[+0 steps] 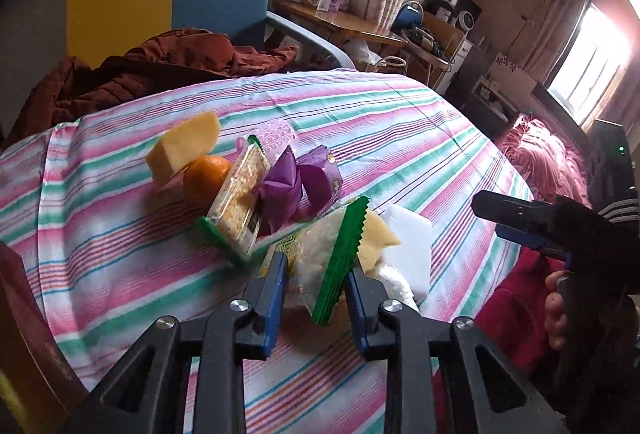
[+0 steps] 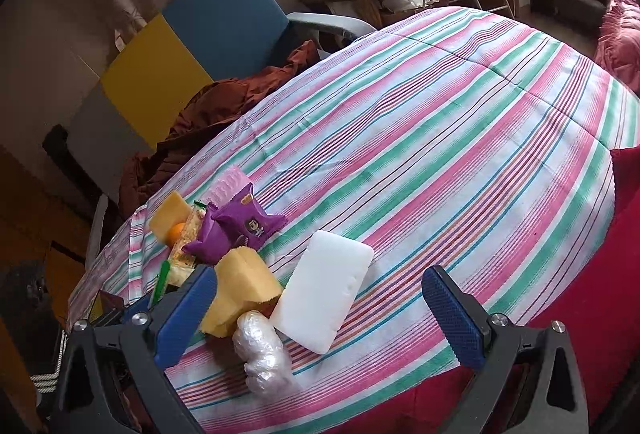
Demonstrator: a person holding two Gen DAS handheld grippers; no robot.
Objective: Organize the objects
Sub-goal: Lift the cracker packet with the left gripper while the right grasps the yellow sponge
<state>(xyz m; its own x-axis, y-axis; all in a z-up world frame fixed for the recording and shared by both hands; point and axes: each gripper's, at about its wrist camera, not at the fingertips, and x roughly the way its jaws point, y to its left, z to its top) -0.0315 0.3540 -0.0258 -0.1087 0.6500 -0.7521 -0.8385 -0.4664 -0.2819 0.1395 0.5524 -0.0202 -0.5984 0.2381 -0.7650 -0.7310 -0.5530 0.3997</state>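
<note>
On the striped bedspread (image 2: 440, 138) the clutter sits bunched at one side of the bed. At the left of the heap, a yellow sponge (image 1: 182, 146) leans on an orange (image 1: 206, 176), then a cracker pack (image 1: 240, 198) stands on end beside two purple snack packets (image 1: 300, 182).

The left gripper (image 1: 316, 270) has its jaws spread around a clear bag with a green zigzag edge (image 1: 336, 254); the pads do not look pressed onto it, so I judge it not yet gripped. The bag's green edge runs roughly along the jaws, pointing away from them.

Further right lie a second yellow sponge (image 2: 240, 290), a wad of clear plastic (image 2: 262, 350) and a white block (image 2: 324, 294). The right gripper (image 2: 320, 318) hangs wide open just short of the block, whose long axis runs away from the jaws. That hand is clearly the nearer one to it.
</note>
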